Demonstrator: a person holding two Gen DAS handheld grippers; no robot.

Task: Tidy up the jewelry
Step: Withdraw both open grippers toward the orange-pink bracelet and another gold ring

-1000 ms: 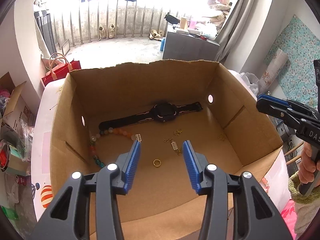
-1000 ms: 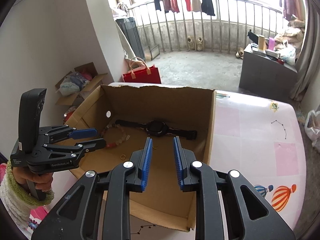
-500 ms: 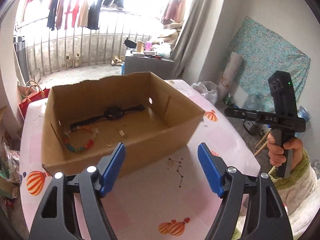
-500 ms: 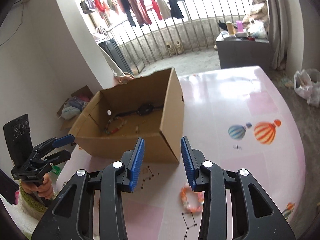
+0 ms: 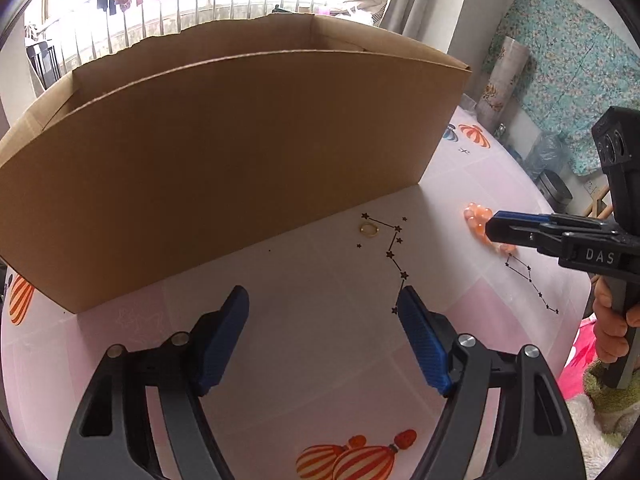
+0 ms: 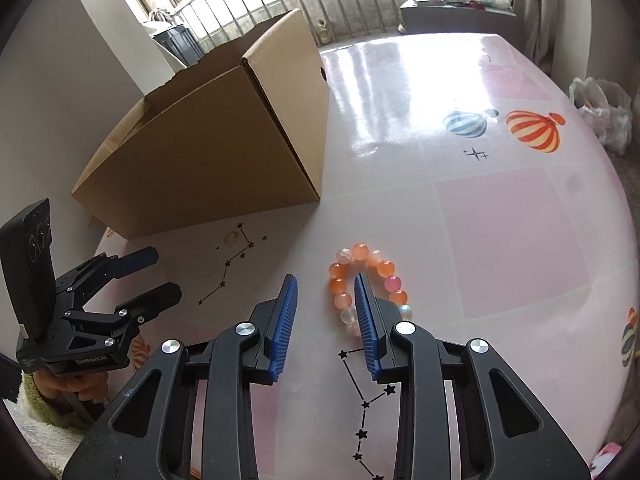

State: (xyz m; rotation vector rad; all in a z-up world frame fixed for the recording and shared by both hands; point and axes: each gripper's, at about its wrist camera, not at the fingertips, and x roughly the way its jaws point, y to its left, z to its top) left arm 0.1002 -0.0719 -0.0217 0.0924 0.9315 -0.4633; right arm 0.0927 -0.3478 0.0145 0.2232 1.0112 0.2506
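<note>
An orange and pink bead bracelet lies on the pink table; it also shows in the left wrist view. My right gripper is open, low over the table, its right finger over the bracelet's loop. A small gold ring lies near the cardboard box; it also shows in the right wrist view. My left gripper is open wide and empty, in front of the box wall, with the ring ahead of it. The box's inside is hidden.
The cardboard box stands at the table's left. The pink table has balloon and star prints. A railing with hanging clothes is behind.
Both grippers have moved out of the box and down to the table in front of it. The right gripper now straddles the bracelet's edge. The left gripper has opened wider.
</note>
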